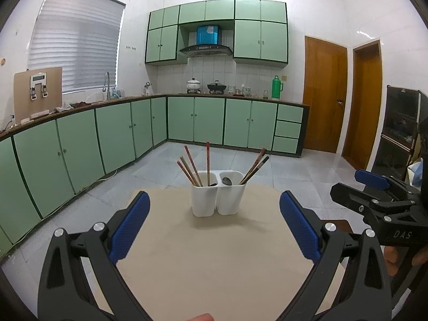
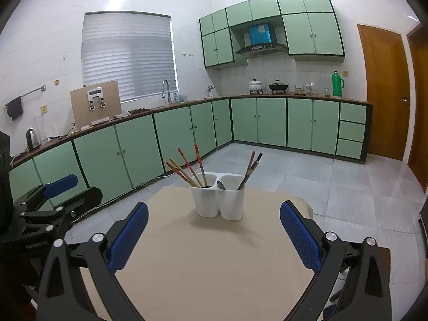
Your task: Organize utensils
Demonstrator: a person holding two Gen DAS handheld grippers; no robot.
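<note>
**Both claws wide, holder ahead on the table**

Left wrist view: the left claw (image 1: 214,214) gapes wide with nothing in it, blue pads at 9 and 3 o'clock. The white two-cup holder (image 1: 218,198) stands upright on the beige table (image 1: 208,262) at 12 o'clock from the claw, apart from both pads. Chopsticks (image 1: 192,165) fan from its left cup, more chopsticks (image 1: 255,165) lean from the right cup, and a spoon (image 1: 226,180) shows near the middle. The right claw (image 1: 371,187) sits at 3 o'clock, off the table edge.

Right wrist view: the right claw (image 2: 214,222) is also spread wide and bare. The holder (image 2: 218,200) stands at 12 o'clock, between the pads but beyond them, touching neither. The left claw (image 2: 60,190) appears at 9 o'clock.
</note>
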